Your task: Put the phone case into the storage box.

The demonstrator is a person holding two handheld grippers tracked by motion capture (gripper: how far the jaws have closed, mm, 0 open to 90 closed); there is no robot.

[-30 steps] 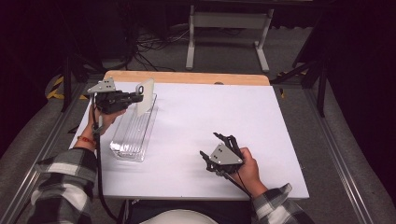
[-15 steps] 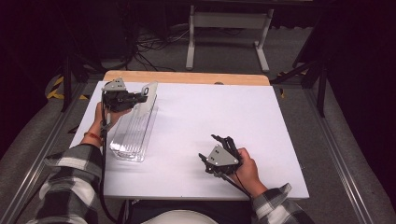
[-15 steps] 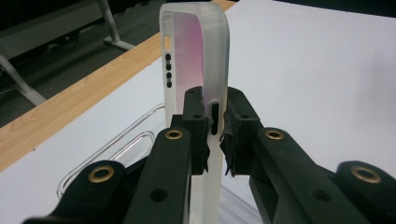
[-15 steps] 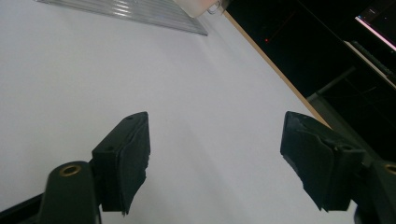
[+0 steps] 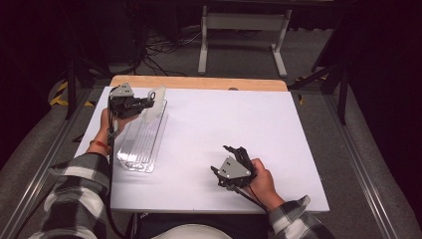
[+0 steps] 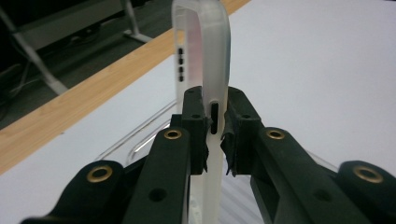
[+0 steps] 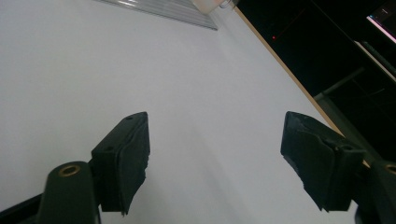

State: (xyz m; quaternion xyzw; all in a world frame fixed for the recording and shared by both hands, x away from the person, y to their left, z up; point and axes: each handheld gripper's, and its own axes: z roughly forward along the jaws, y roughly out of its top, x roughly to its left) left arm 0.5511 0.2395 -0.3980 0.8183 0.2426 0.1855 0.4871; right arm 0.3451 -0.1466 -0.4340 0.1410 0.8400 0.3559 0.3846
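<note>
Left hand-held gripper [image 5: 147,102] level, clamping translucent phone case [image 6: 201,56] over clear tray [image 5: 142,142]

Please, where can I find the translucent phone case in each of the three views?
High view: phone case at upper left, clamped by the left gripper above the clear tray.
Left gripper view: centre, upright between the jaws.
Right gripper view: I cannot tell.
Shared landmark: the tray's ribbed clear plastic.

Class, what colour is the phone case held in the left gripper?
Frosted, translucent white phone case, shown best in the left gripper view.
</note>
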